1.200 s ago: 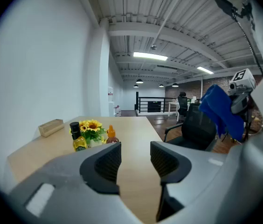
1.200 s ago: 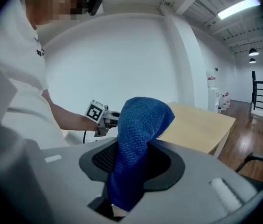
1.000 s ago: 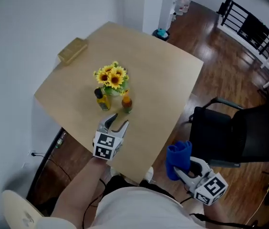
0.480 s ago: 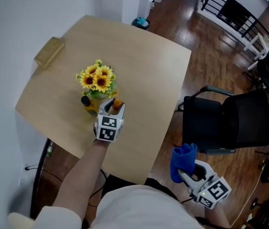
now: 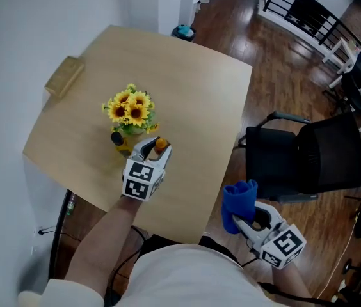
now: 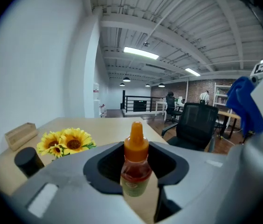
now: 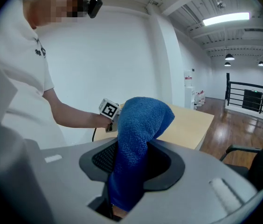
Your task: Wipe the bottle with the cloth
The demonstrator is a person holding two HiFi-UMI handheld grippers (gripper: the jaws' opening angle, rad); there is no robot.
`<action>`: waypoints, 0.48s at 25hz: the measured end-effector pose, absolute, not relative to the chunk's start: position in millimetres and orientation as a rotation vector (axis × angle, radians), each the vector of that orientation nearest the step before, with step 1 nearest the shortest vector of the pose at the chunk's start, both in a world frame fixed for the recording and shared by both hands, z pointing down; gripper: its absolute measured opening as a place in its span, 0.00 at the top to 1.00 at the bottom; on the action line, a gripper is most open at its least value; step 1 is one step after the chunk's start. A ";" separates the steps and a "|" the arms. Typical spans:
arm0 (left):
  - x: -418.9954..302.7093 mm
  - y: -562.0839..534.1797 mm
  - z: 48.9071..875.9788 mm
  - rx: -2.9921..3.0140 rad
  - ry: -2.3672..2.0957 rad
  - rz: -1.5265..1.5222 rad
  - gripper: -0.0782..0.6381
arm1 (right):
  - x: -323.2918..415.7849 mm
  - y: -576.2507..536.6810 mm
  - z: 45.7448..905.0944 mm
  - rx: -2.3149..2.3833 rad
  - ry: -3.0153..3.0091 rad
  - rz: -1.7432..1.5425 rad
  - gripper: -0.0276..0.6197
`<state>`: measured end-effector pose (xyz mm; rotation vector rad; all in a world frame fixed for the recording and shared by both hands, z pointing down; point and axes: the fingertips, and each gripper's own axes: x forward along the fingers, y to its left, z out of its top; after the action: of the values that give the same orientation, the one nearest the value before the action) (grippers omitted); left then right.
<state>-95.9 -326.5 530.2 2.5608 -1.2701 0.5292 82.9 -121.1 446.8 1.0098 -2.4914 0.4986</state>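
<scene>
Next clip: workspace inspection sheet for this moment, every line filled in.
Surface: tan table, no spills seen.
Job's things: bottle upright by the near edge; cloth held off the table, beside it.
Clutter: sunflowers, dark-capped bottle, block.
Grippers: left gripper shut on the bottle; right gripper shut on the cloth.
Cables: black cable below the table's left edge.
Surroundings: chair, railing.
</scene>
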 end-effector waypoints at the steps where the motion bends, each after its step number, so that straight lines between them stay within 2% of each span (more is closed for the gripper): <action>1: -94.2 -318.8 517.4 2.573 -1.233 0.503 0.67 | 77.3 -128.0 443.4 0.998 -2.511 0.475 0.72; 12: -69.6 -219.4 397.6 2.715 -0.956 0.417 0.67 | -3.3 -187.8 368.3 0.786 -2.802 0.151 0.72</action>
<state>-69.6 -219.4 397.6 2.7146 -0.9559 0.4171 -3.3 -187.8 368.3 0.7857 -2.8022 0.1506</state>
